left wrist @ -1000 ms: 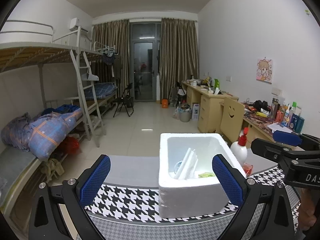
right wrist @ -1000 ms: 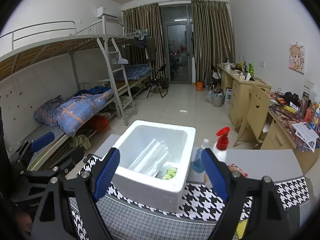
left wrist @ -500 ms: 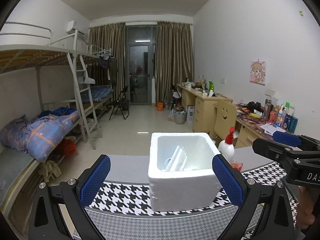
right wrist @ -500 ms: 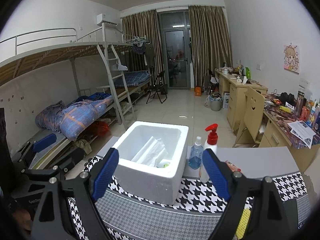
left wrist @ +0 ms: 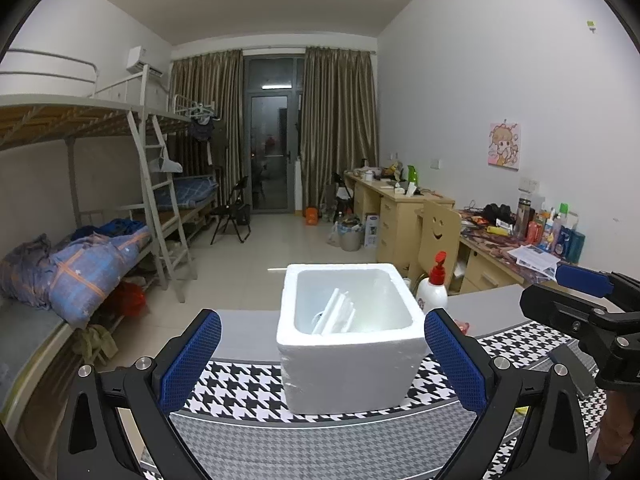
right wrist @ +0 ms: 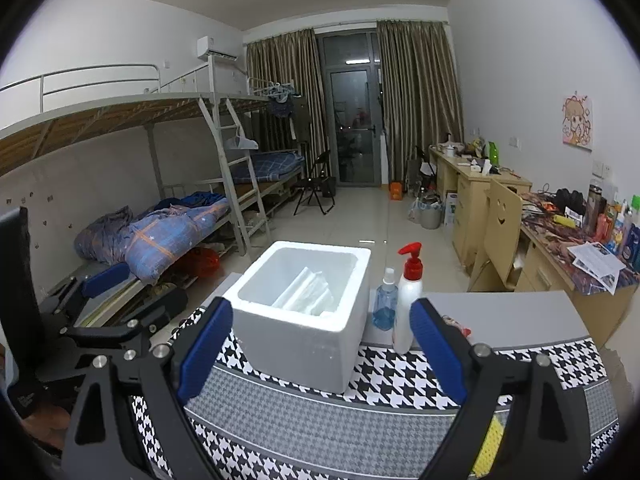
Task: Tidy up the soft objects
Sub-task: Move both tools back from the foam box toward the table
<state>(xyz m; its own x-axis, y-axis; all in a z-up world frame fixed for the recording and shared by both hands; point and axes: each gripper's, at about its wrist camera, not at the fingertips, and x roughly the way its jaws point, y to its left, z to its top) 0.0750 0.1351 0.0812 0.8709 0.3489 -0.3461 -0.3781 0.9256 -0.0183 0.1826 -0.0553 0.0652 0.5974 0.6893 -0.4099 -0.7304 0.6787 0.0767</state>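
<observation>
Blue-padded fingers (left wrist: 191, 360) of the left gripper (left wrist: 322, 364) stand wide apart with nothing between them. The right gripper (right wrist: 322, 356) is likewise empty, and its jaws are opening wider. Both hover over the near edge of a table (right wrist: 520, 316) covered with a black-and-white houndstooth cloth (right wrist: 400, 384).

Just past the fingertips, on that cloth, sits a white foam box (left wrist: 348, 344), open at the top. White plastic-wrapped soft packs (right wrist: 306, 294) lean tilted inside it, against its far wall.

Just beside the box, on its right, stand a white pump bottle (right wrist: 408, 300) with a red top and a small blue spray bottle (right wrist: 385, 300), both upright.

Farther off, a bunk bed (right wrist: 160, 128) with a ladder lines the left wall, a bundled blue quilt (right wrist: 172, 232) lying on the lower bunk. Wooden desks (left wrist: 400, 208) run along the right wall, and brown curtains (left wrist: 340, 128) frame a glass door at the far end.
</observation>
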